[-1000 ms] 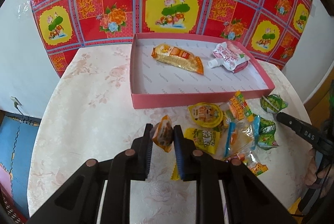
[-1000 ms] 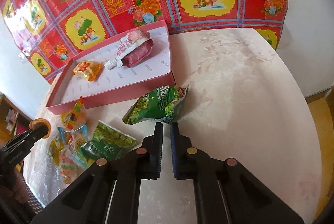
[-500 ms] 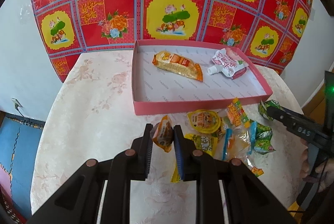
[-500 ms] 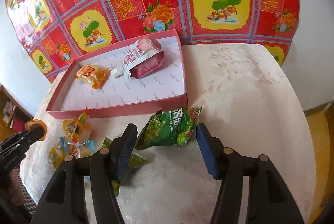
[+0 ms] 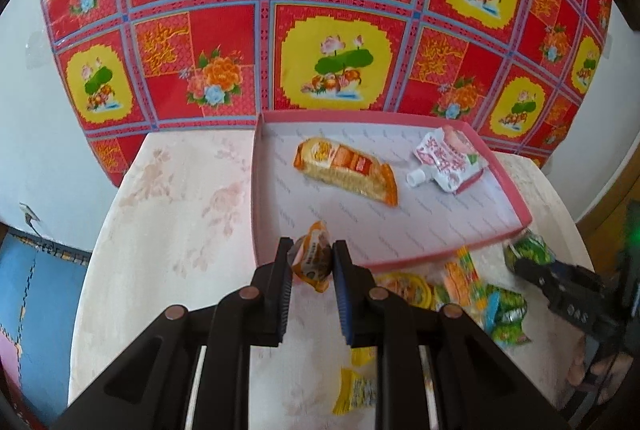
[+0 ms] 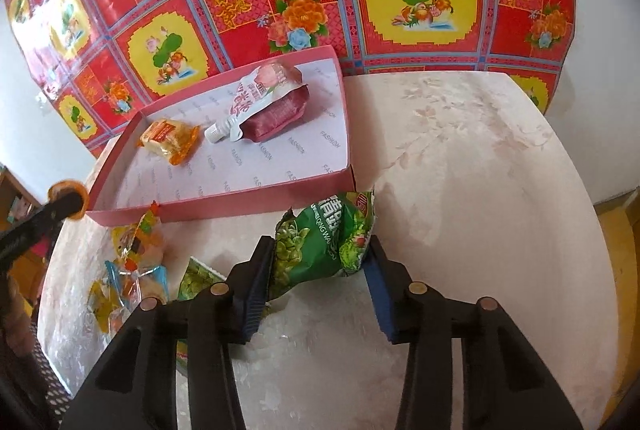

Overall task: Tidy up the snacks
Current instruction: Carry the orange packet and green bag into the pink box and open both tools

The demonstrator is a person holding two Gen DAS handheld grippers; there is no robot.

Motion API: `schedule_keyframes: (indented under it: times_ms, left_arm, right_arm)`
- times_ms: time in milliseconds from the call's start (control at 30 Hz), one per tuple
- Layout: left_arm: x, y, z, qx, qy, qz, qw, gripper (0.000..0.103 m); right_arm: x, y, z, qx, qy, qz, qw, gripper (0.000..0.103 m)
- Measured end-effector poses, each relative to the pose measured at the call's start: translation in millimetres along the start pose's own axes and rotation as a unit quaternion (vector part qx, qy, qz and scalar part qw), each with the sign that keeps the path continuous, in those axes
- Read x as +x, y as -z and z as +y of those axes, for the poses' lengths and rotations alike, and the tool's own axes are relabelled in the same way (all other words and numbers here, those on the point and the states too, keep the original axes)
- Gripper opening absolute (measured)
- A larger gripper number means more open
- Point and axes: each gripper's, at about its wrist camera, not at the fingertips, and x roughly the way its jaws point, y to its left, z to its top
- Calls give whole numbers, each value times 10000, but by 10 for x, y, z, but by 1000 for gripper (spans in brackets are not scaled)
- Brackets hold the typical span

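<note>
My left gripper is shut on a small orange snack packet. It holds the packet in the air over the near left corner of the pink tray. In the tray lie an orange cake packet and a white and pink spout pouch. My right gripper is low on the table just in front of the tray. Its jaws are closing, with the pads against both sides of a green pea packet.
Loose snacks lie before the tray: a yellow jelly cup, green packets, a yellow packet and clear wrapped sweets. The pale floral table is bare on its right. A red patterned cloth hangs behind.
The left gripper carried the orange packet up and forward, from the table to the tray's near corner. The right gripper opened wide, then closed in around the green packet.
</note>
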Motion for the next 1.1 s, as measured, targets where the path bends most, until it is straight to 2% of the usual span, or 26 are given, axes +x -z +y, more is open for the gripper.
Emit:
schedule_keyframes:
  times_ms: [300,500,633,767,1100]
  left_arm:
    - [325,-151,52,31,-105,162,9998,20]
    - [506,-187,106,57,-123,262,9996,20]
    - [605,-210,145,-2,-10,351,9994,20]
    - [684,-249,123,127,-59,338,9993,20]
    - [850,-395,112,328,-77,266,9991,20]
  right_arm:
    - [-141,0,-58,26,164,-106,9998,45]
    - [-263,-176,-78,107,309,-421,9986,45]
    - [-276,-321,-9,44,224,-574,9981,45]
    - [-161,-408,137,-189,94,-622,9978,45]
    - [372,-522,326,-313,-14,-230,9992,45]
